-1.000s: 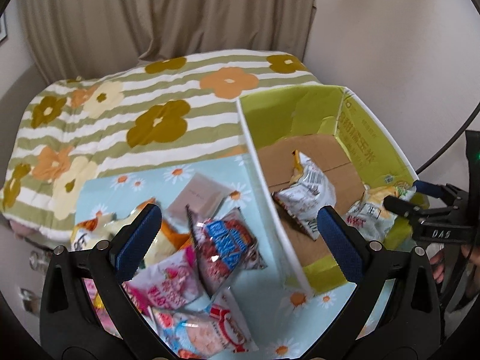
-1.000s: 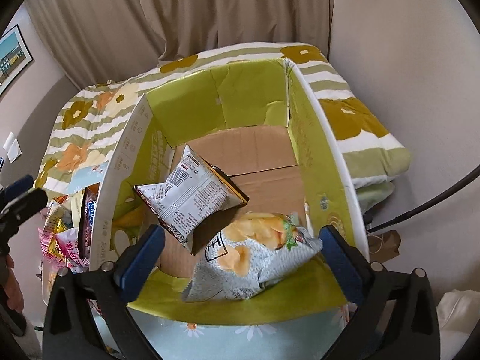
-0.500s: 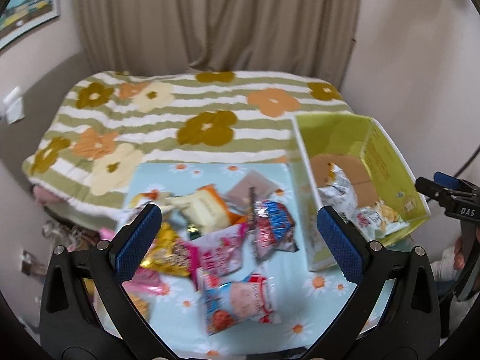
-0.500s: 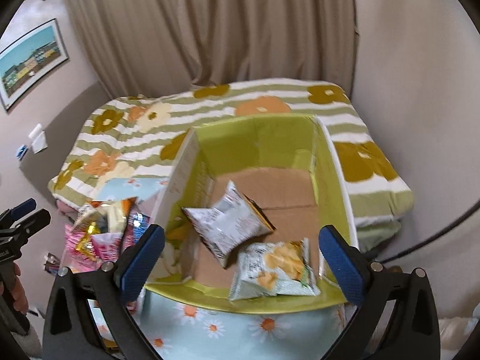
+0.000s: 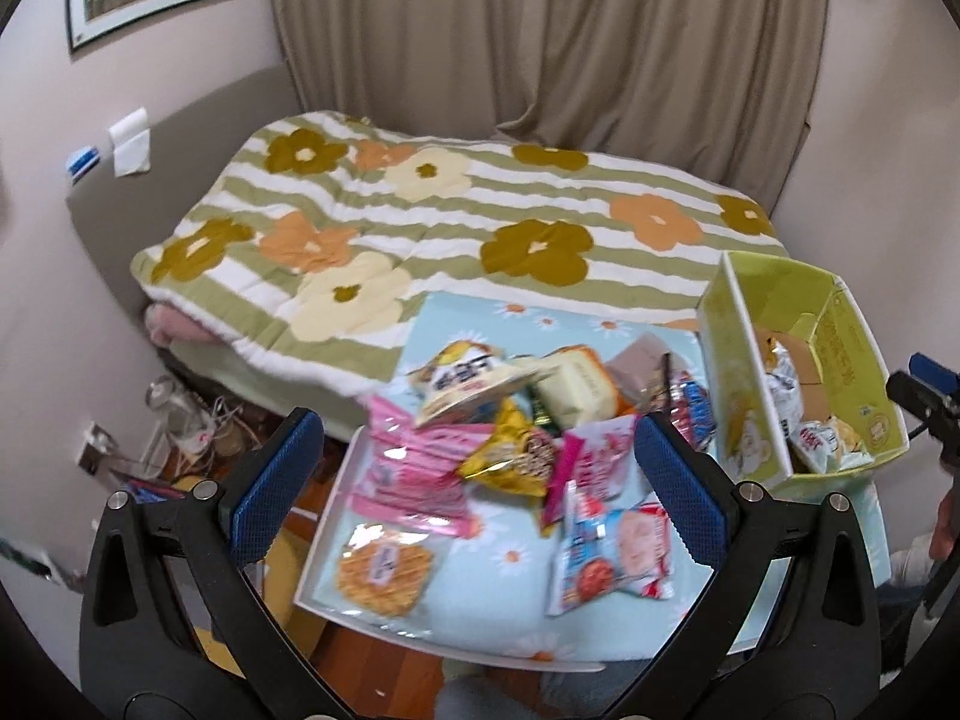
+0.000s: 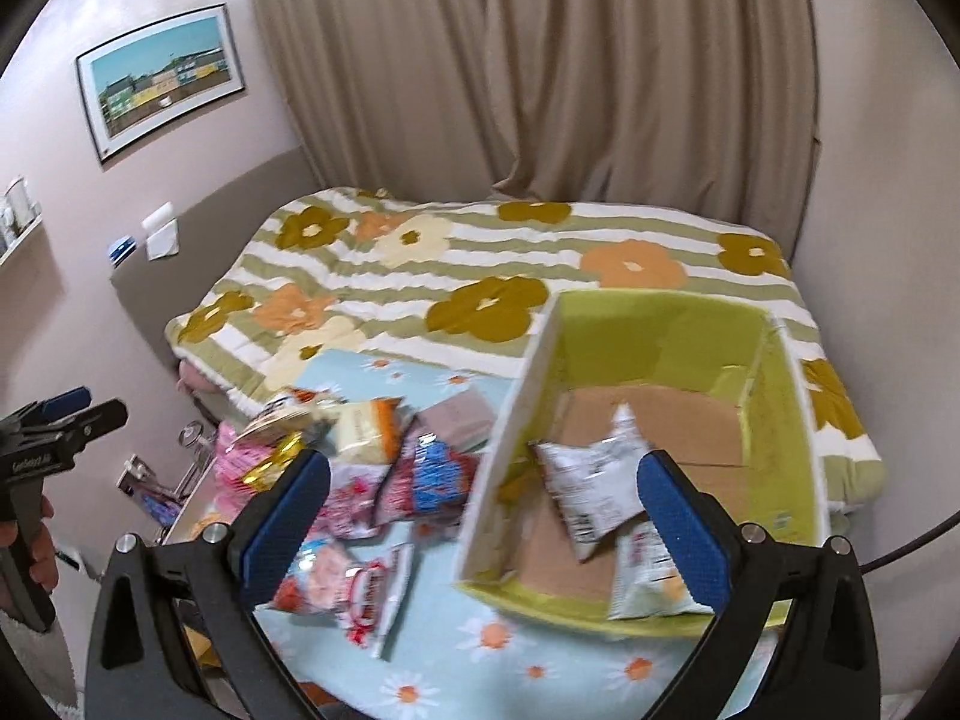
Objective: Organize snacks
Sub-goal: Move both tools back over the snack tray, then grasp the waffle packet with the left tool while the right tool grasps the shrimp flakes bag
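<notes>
A yellow-green cardboard box point(image 6: 786, 420) sits at the right end of a daisy-print surface point(image 5: 510, 606), holding a silver snack bag point(image 6: 591, 489) and a pale chip bag point(image 6: 645, 573). To its left lies a loose heap of snack packets point(image 5: 510, 438), among them pink wafer packs point(image 5: 408, 474) and a round cracker pack point(image 5: 384, 570). Both the left tool point(image 5: 474, 474) and right tool point(image 6: 480, 516) hover with fingers spread wide, gripping nothing. Behind, a flower-patterned bed point(image 5: 420, 210), beige curtains point(image 6: 540, 72) and a framed picture point(image 6: 162, 78).
</notes>
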Motion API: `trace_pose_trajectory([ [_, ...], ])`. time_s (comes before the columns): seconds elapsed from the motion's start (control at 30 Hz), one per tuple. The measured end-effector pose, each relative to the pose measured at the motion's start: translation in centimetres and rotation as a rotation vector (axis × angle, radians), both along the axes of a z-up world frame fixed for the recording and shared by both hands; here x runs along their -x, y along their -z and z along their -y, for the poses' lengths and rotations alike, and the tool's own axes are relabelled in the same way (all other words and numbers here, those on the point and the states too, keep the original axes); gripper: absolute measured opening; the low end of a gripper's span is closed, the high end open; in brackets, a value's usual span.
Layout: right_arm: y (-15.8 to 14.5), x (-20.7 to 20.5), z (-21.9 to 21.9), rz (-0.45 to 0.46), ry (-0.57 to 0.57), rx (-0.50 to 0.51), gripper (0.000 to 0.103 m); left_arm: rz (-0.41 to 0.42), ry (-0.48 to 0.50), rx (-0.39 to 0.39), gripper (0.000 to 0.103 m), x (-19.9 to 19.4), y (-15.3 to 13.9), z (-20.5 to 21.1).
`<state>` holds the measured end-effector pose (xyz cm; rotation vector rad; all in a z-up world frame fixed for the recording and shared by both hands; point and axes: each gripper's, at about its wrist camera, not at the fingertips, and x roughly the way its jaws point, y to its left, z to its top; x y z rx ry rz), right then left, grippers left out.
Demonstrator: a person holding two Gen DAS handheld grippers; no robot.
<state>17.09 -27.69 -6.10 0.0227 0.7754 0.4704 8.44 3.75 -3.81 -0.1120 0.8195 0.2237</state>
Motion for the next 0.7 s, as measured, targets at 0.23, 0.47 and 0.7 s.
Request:
trace_pose_trajectory([
  [0.23,3.0,2.2,-5.7,-0.095,-0.017,-0.009,0.102,-0.084,0.068,0.022,0.103,1.1,3.2,-4.7],
  [0.47,7.1,4.2,-9.5,-0.196,0.008,0.005,0.102,-0.241,0.183,0.099,0.103,1.8,10.3,-7.1],
  [0.7,11.6,4.9,-11.6,-0.295,0.063,0.040,0.102,-0.363,0.265,0.134,0.103,1.4,17.3,-7.6],
])
